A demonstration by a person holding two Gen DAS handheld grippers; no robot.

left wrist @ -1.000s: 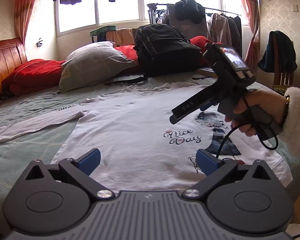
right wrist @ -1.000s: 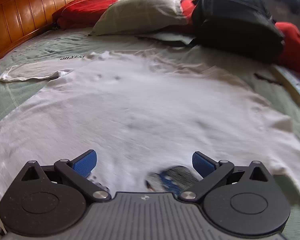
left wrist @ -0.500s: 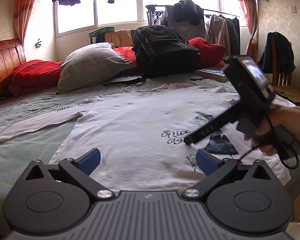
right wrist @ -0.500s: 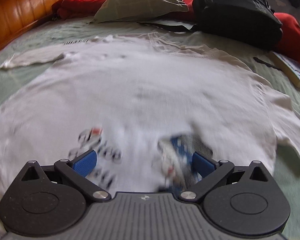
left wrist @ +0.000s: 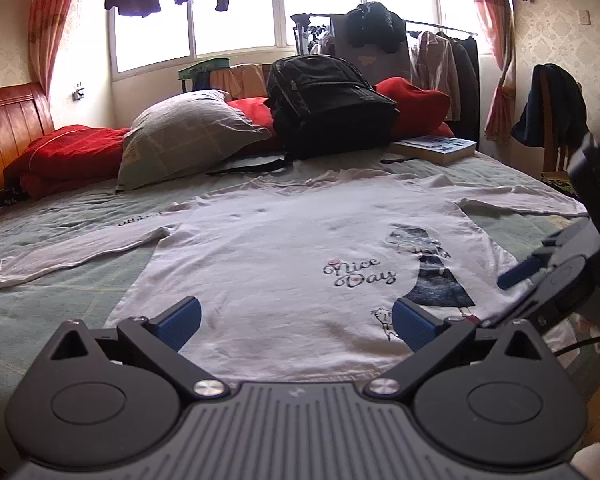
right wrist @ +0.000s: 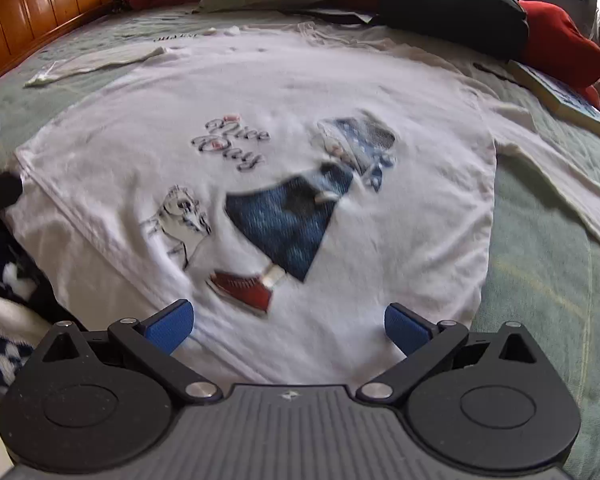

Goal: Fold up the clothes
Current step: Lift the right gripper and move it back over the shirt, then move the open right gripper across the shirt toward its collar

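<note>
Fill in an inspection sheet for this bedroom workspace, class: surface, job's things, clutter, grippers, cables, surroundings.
Surface: bed, green cover, partly bare.
Job's things: white shirt spread flat, print up, both sleeves out, unfolded.
Clutter: backpack, pillow, book, red bedding at the far side.
Grippers: left gripper open, empty, over the hem; right gripper open, empty, over the hem.
Cables: one dark cable by the right gripper.
Surroundings: headboard, window with hanging laundry, clothes rack, chair.
</note>
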